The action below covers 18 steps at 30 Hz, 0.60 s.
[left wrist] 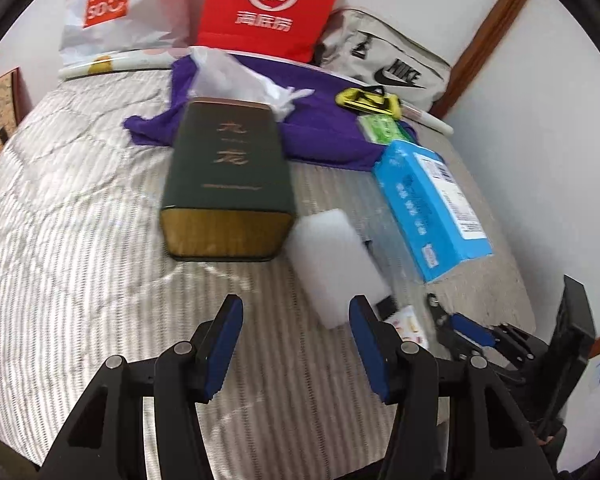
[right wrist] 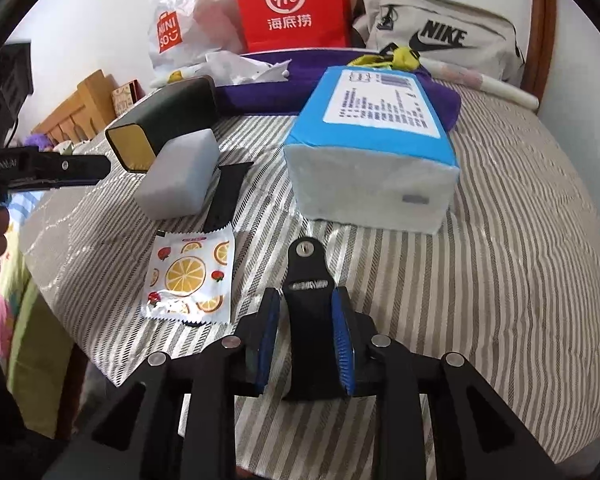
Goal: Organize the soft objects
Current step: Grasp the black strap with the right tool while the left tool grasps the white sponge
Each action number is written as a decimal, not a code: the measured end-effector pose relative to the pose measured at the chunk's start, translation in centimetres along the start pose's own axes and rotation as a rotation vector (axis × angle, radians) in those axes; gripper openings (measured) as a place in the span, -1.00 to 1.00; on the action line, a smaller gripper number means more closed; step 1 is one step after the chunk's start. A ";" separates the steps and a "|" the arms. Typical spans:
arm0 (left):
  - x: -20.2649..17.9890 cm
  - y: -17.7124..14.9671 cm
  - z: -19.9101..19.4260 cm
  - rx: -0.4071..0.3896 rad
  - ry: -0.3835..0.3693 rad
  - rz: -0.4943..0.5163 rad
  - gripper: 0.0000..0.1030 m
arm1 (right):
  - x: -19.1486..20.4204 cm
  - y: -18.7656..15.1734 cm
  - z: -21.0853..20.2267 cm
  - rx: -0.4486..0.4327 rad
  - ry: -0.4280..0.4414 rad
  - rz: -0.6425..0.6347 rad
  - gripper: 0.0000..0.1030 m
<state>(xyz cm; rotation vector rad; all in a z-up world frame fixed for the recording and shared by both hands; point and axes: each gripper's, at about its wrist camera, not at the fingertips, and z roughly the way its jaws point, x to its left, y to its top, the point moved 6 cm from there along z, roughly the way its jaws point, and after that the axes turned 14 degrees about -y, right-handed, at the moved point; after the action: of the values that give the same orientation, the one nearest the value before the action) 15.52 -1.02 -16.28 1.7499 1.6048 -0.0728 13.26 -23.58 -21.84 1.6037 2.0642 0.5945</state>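
A white sponge block point(left wrist: 338, 264) lies on the striped bedcover, just ahead and right of my open, empty left gripper point(left wrist: 296, 344). It also shows in the right wrist view point(right wrist: 180, 170), resting on a black strap point(right wrist: 226, 194). My right gripper point(right wrist: 306, 336) is shut on a black strap piece point(right wrist: 308, 312) with a metal stud, low over the cover. A blue tissue pack point(right wrist: 374, 148) lies ahead of it, also in the left wrist view point(left wrist: 432, 204). A purple cloth point(left wrist: 312, 120) lies further back. The right gripper shows at the left wrist view's right edge point(left wrist: 484, 334).
A dark green tin point(left wrist: 228, 180) lies beside the sponge. A fruit-print wet-wipe sachet point(right wrist: 190, 278) lies left of my right gripper. At the back stand a red paper bag point(right wrist: 292, 4), a white Miniso bag point(right wrist: 180, 20) and a grey Nike bag point(right wrist: 440, 32). The wall point(left wrist: 540, 140) is close on the right.
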 end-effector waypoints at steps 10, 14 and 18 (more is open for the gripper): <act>-3.2 0.9 4.0 0.051 0.059 0.029 0.26 | -1.6 -0.1 -1.5 -0.017 0.023 0.017 -0.55; -3.1 1.2 5.6 0.070 0.094 -0.014 0.26 | -3.0 -0.4 -2.3 -0.020 0.017 0.041 -0.55; -2.7 1.0 7.1 0.089 0.203 0.010 0.27 | -3.6 -0.8 -2.0 -0.008 0.003 0.049 -0.55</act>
<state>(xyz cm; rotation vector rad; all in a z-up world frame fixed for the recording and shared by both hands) 18.91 -7.15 -19.53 1.8829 1.7613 0.0406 12.21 -27.33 -20.39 1.6538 2.0279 0.6215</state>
